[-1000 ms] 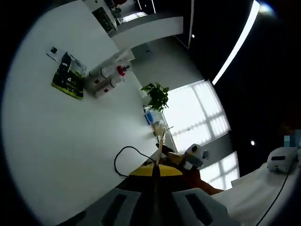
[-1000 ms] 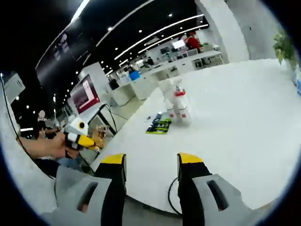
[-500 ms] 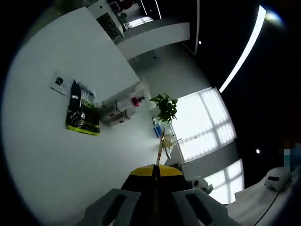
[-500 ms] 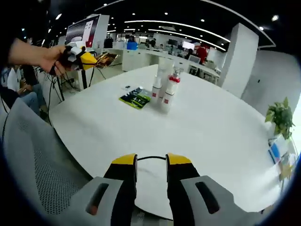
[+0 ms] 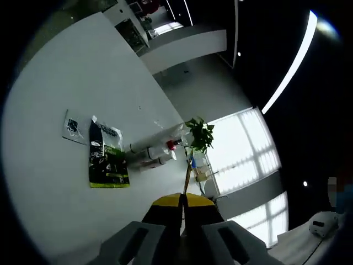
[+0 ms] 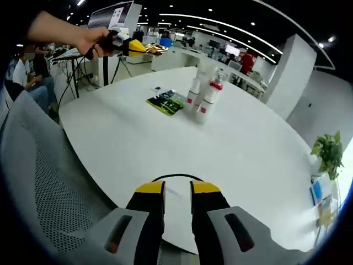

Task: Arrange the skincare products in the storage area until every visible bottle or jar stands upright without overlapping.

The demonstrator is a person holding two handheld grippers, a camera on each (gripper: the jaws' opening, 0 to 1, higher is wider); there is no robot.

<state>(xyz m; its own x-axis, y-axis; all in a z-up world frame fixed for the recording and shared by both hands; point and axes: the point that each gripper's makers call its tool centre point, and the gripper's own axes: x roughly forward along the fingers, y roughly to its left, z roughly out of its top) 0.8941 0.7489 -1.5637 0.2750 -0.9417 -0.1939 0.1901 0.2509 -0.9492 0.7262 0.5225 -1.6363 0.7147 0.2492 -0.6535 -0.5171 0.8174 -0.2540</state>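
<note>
A tight cluster of white skincare bottles, one with a red pump top, stands upright far across the round white table. The left gripper view has the same bottles rolled sideways. A green and black packet lies flat beside them, with a small card past it. My left gripper is shut on a thin golden-brown flat piece, seen edge-on. A hand holds that left gripper above the table's far left. My right gripper hovers over the near table edge, jaws a narrow gap apart, nothing between them.
A black cable loops on the table just past my right jaws. A grey mesh chair back stands at the near left. A potted plant sits at the table's far right edge. Desks and people fill the office behind.
My right jaws have drawn closer together. Both cameras have swung, so the bottles now sit more central in each view. The hand with the left gripper is higher in the right gripper view.
</note>
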